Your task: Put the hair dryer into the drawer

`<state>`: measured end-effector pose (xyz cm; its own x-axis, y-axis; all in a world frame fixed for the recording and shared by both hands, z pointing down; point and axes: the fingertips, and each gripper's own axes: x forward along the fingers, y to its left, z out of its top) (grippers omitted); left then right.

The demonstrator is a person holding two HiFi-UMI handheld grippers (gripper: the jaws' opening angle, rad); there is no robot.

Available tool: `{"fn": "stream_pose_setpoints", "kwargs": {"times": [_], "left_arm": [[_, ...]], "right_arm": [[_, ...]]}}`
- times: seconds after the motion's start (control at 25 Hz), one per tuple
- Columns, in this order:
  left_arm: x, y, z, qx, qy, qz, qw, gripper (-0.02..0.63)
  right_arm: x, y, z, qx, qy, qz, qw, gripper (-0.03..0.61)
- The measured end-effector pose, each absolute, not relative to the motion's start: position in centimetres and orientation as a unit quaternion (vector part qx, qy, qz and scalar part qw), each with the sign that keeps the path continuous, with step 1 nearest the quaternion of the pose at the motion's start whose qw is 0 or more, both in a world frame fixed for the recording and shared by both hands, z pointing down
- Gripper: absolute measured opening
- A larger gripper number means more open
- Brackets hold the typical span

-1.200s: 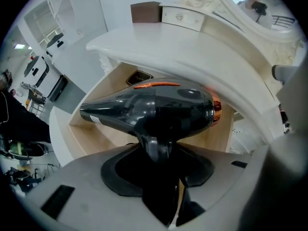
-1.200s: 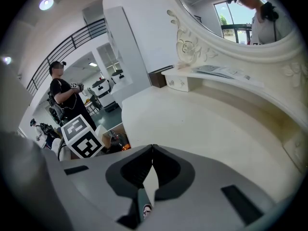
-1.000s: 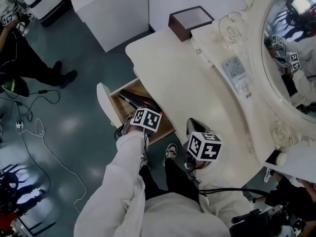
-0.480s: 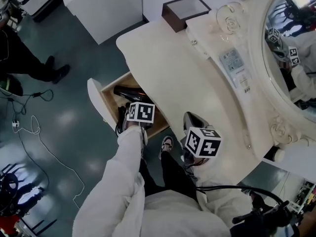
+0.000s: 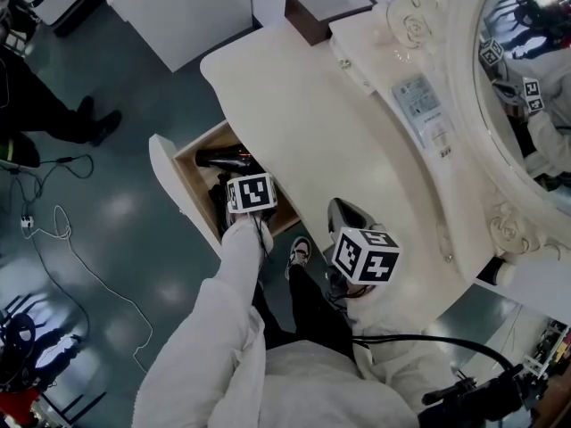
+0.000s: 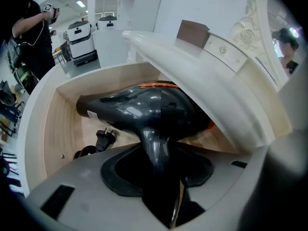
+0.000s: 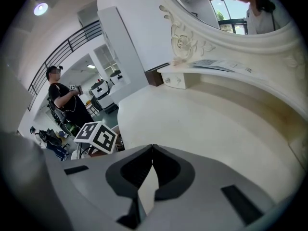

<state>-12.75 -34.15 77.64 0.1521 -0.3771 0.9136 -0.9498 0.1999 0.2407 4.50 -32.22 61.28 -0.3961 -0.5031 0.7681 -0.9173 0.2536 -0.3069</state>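
Observation:
The black hair dryer [image 6: 139, 110] hangs inside the open wooden drawer [image 6: 53, 124], its nozzle pointing left and its back end under the table top. My left gripper [image 6: 157, 152] is shut on the dryer's handle from above. The dryer's plug [image 6: 105, 137] and cord lie on the drawer's floor. In the head view the drawer [image 5: 189, 175] stands pulled out from the cream dressing table [image 5: 303, 114], with the dryer [image 5: 217, 157] in it under the left marker cube [image 5: 250, 193]. My right gripper [image 7: 153, 148] is shut and empty above the table's front edge.
A dark box [image 5: 328, 7] and a leaflet [image 5: 421, 114] rest at the back of the table below the ornate mirror [image 5: 535, 69]. A person [image 5: 40, 105] stands on the floor at left, near cables [image 5: 62, 239]. A white cabinet [image 5: 178, 12] is behind the drawer.
My left gripper has rolled and shifted a little across the drawer with the dryer still in its grip. The right gripper has stayed where it was.

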Motion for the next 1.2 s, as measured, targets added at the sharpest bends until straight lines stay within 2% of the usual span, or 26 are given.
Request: {"fn": "stream_pose_setpoints", "kwargs": {"times": [0.12,0.36,0.72,0.96,1.2], "left_arm": [[-13.7,-34.5,77.3,0.556,-0.616,0.268,0.489,0.176],[-12.5,-34.7,78.1,0.572,-0.593,0.195,0.532,0.175],[-13.2,-35.1,78.1,0.588,-0.597,0.089,0.538,0.175],[-13.2,-34.8,78.1,0.581,-0.587,0.085,0.558,0.176],[-13.8,-34.2,77.1,0.569,-0.607,0.118,0.542,0.21]], "right_arm": [[5.1,-32.1,61.4,0.48,-0.74,0.385,0.271,0.061],[5.7,-31.8,61.8,0.48,-0.737,0.391,0.271,0.061],[5.7,-31.4,62.0,0.476,-0.737,0.394,0.274,0.061],[5.3,-31.0,62.2,0.472,-0.738,0.394,0.278,0.061],[4.7,-31.1,61.7,0.469,-0.743,0.39,0.275,0.061]]}}
